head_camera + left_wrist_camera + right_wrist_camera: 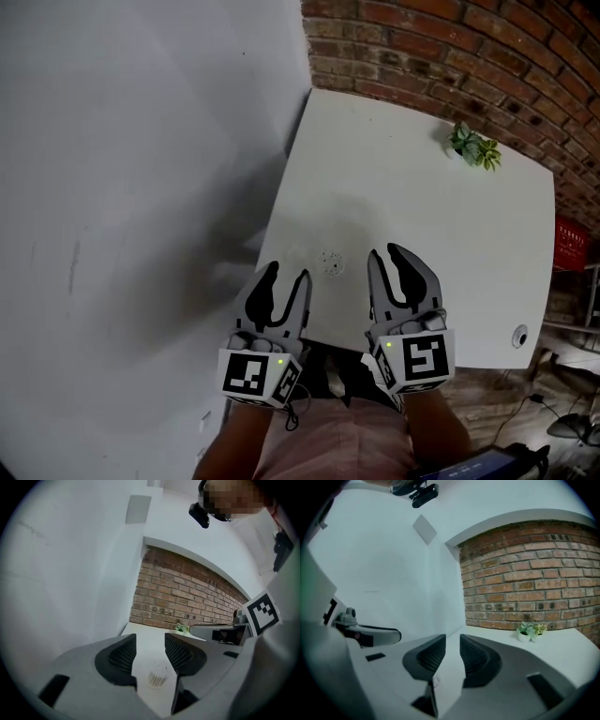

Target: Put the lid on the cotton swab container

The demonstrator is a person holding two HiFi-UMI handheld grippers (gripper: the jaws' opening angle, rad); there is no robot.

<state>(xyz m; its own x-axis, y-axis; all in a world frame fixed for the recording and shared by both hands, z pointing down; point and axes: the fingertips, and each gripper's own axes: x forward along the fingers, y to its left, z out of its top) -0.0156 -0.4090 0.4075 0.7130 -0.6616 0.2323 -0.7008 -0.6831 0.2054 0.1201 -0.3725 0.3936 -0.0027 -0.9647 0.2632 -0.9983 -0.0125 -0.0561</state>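
Note:
The cotton swab container [330,262] is a small clear round tub of white swabs standing on the white table [422,216]. In the left gripper view the container [158,674] shows low down, beyond the jaws, swab tips up. I see no separate lid anywhere. My left gripper [288,274] [150,641] hovers just left of the container, open, with nothing between its pads. My right gripper [387,253] [452,641] hovers just right of it, its jaws a narrow gap apart with bare table showing through. A faint clear shape [435,681] sits low by its left jaw; I cannot identify it.
A small potted plant [473,145] stands at the table's far right, near the brick wall [450,47]. A white wall [141,187] runs along the table's left edge. A round grommet [518,336] sits near the front right corner. Both grippers are at the near table edge.

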